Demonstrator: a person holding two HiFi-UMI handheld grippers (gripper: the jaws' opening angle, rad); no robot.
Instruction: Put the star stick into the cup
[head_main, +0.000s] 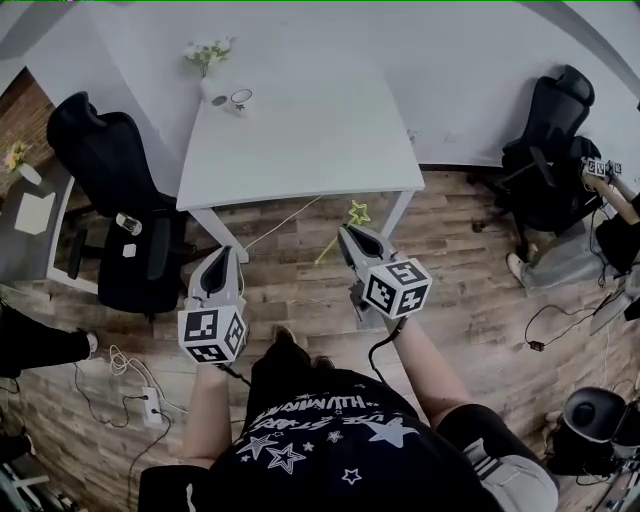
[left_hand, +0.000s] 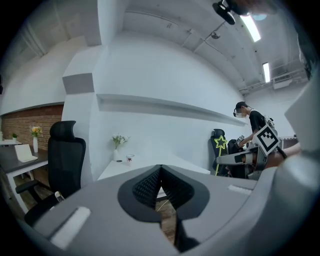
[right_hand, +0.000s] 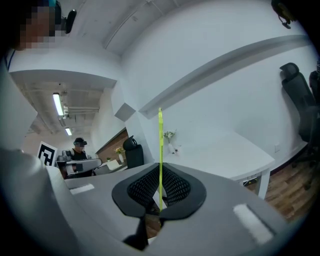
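My right gripper (head_main: 346, 233) is shut on the thin yellow-green star stick (head_main: 357, 212), held above the wood floor just in front of the white table (head_main: 300, 150). In the right gripper view the stick (right_hand: 160, 145) rises straight up from between the closed pads (right_hand: 172, 187). The small cup (head_main: 241, 98) stands at the table's far left corner, beside a vase of white flowers (head_main: 207, 55). My left gripper (head_main: 222, 258) hangs to the left, shut with nothing in it. From the left gripper view I see the cup (left_hand: 130, 158) and the star (left_hand: 220, 143).
A black office chair (head_main: 120, 200) stands left of the table, another (head_main: 555, 130) at the right by a seated person (head_main: 600, 230). A side desk (head_main: 35, 215) is at far left. Cables and a power strip (head_main: 150, 405) lie on the floor.
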